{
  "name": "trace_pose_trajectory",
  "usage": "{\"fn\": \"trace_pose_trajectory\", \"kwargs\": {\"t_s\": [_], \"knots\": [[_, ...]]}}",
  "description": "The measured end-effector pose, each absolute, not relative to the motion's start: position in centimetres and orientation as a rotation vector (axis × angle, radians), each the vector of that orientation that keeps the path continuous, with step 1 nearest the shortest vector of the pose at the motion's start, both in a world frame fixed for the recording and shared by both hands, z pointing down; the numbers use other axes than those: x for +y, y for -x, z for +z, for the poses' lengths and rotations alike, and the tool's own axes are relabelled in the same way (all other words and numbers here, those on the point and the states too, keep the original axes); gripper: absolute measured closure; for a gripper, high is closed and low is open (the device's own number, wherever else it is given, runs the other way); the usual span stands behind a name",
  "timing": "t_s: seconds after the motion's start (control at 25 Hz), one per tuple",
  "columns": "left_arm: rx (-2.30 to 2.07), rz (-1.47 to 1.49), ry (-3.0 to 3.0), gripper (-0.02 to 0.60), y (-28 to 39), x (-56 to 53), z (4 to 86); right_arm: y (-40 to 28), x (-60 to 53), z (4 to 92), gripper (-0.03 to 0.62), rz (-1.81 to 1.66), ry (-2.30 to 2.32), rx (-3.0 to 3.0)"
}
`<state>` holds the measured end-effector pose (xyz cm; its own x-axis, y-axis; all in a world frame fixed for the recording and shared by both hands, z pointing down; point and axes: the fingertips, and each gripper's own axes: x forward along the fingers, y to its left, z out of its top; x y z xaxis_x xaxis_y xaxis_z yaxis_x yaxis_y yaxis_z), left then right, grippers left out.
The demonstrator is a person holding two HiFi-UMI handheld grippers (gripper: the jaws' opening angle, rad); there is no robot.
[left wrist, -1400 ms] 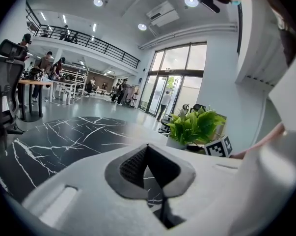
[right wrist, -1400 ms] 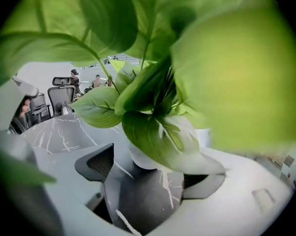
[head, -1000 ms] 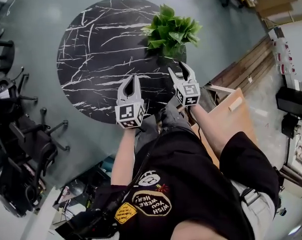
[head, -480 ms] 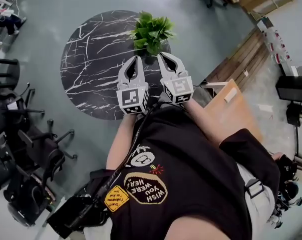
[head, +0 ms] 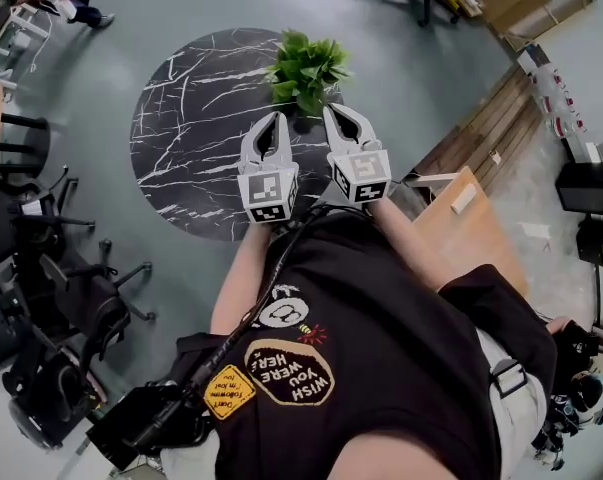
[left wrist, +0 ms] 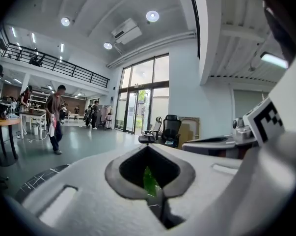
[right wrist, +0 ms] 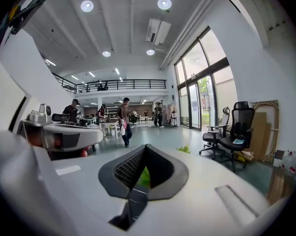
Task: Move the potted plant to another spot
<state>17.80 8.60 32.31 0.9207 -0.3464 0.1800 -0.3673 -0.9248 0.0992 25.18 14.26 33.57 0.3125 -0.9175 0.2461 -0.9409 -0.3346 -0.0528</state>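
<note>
– Where's the potted plant [head: 306,68] right now?

– On the round black marble-look table [head: 186,138], at its far edge and over to the right. It stands upright, leaves spread out, and nothing touches it.

– And the person's hands?

– Both are out in front of the chest, side by side. The left forearm [head: 237,283] runs straight ahead. The right forearm [head: 421,263] angles in from the side, so the two tools end up just beside each other.

– Which way do the tools point?

– Towards the plant, close to level with only a slight dip. The left gripper [head: 278,120] and the right gripper [head: 332,111] both hang in the air over the near part of the table, resting on nothing. Their marker cubes [head: 269,194] face up.

– Is either of them gripping anything?

– No. The left one's jaws are closed tip to tip and hold nothing. All you see through the gap behind the tips is a bit of green leaf further off. The right one is the same: jaws pressed together, empty, with a sliver of green beyond.

– So the plant is apart from both?

– Yes, it sits ahead of the tips and clear of them. From where I stand, I can't judge how far above the tabletop the tools are.

– Anything else close by?

– Office chairs [head: 51,288] on the left, and a wooden desk [head: 471,228] to the right of the person
</note>
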Motion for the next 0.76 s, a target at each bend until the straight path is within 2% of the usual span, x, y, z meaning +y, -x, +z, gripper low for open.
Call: {"fn": "trace_pose_trajectory", "kwargs": {"t_s": [0.76], "knots": [[-0.566,0.207,-2.941,0.578,-16.8,9.5,31.5,-23.9,15.1,33.3,0.592,0.364,-2.436,-1.786]]}}
